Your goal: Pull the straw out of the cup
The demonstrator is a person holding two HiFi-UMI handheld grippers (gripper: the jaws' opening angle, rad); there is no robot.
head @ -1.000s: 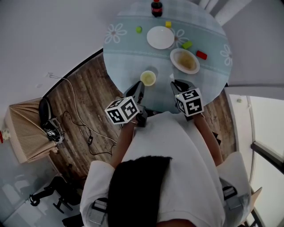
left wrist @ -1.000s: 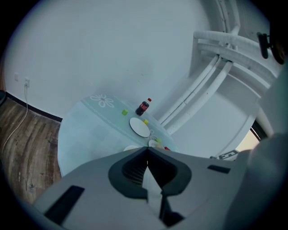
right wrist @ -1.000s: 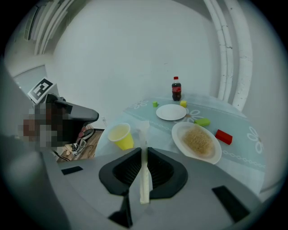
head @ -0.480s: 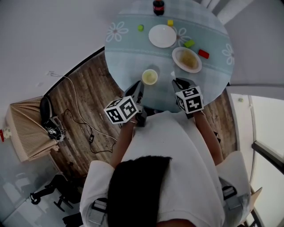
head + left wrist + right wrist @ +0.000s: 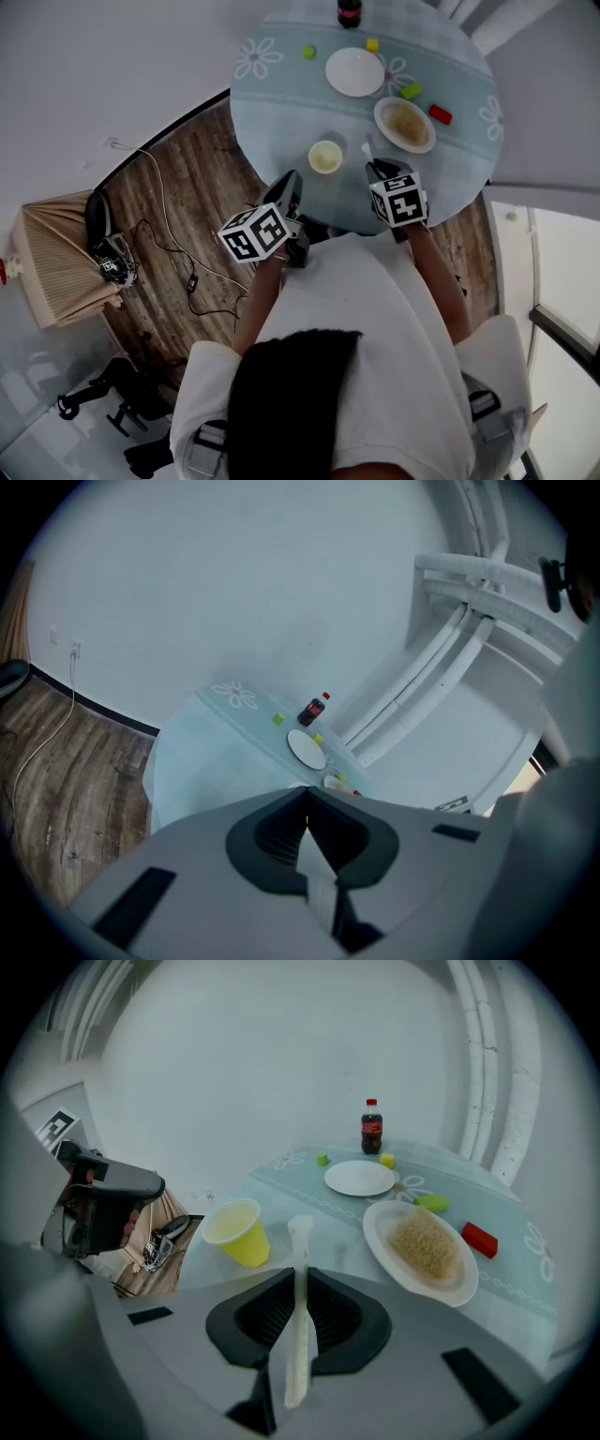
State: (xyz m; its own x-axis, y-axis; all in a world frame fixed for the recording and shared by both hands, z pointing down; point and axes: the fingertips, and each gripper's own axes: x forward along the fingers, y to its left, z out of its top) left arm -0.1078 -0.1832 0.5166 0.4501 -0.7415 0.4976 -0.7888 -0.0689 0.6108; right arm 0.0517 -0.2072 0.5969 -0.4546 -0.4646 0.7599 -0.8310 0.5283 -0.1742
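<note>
The yellow cup [image 5: 325,157] [image 5: 235,1232] stands upright near the front edge of the round table [image 5: 281,103], with no straw in it. My right gripper [image 5: 378,169] [image 5: 300,1279] hangs just right of the cup, over the table, shut on the white straw [image 5: 299,1307]. The straw's tip [image 5: 367,149] sticks out past the jaws toward the table. My left gripper [image 5: 292,178] [image 5: 307,799] is to the left of the cup at the table's front edge, shut with nothing in it. The cup does not show in the left gripper view.
A plate of pale food [image 5: 405,124] [image 5: 422,1246] lies right of the cup, with a white plate [image 5: 354,71] [image 5: 360,1177] behind it. A cola bottle [image 5: 349,11] [image 5: 372,1127] stands at the far edge. Small green, yellow and red blocks [image 5: 440,114] lie around the plates. Cables [image 5: 169,244] trail on the wooden floor at the left.
My right gripper has sunk slightly toward the table with the straw still in it. My left gripper has drifted a little away from the cup. The head view has shifted.
</note>
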